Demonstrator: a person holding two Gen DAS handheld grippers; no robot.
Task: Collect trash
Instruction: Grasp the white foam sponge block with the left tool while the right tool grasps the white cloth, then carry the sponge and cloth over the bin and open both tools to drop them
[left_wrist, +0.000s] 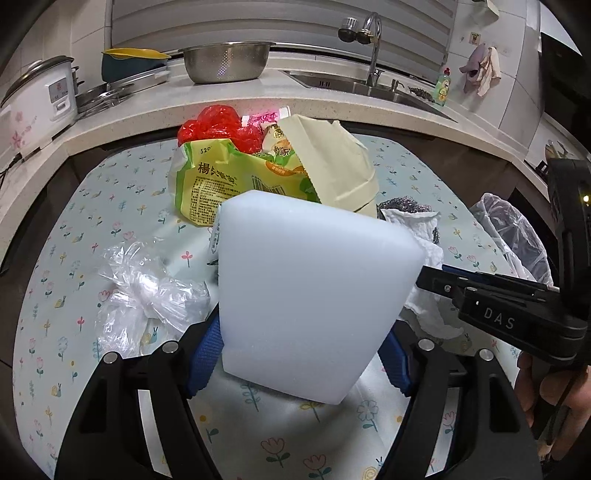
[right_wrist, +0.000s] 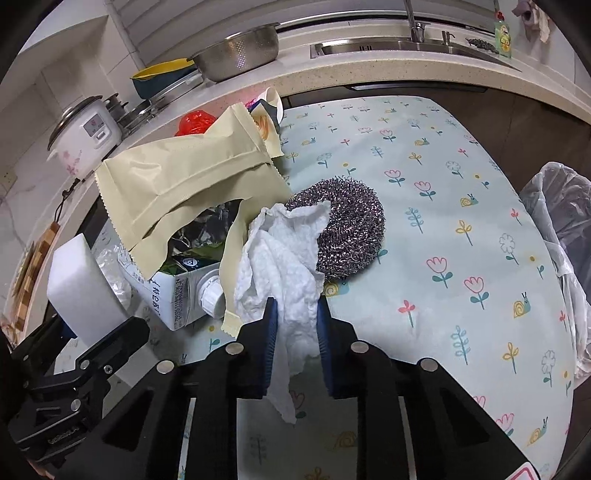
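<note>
My left gripper (left_wrist: 301, 347) is shut on a white sponge block (left_wrist: 314, 288), held above the floral tablecloth (left_wrist: 110, 221); the block also shows at the left of the right wrist view (right_wrist: 79, 288). My right gripper (right_wrist: 295, 325) is shut on a crumpled white paper towel (right_wrist: 284, 266), which lies against a steel wool scrubber (right_wrist: 351, 229). A trash pile sits behind: a beige paper bag (right_wrist: 184, 184), a green snack bag (left_wrist: 221, 184), a red plastic bag (left_wrist: 214, 125), a milk carton (right_wrist: 184, 295) and a clear plastic wrap (left_wrist: 147, 291).
A bin lined with a clear plastic bag (right_wrist: 561, 221) stands off the table's right edge. Behind the table runs a counter with a steel colander (left_wrist: 227, 61), a rice cooker (left_wrist: 40, 96), a sink (left_wrist: 373, 86) and a dish soap bottle (left_wrist: 443, 86).
</note>
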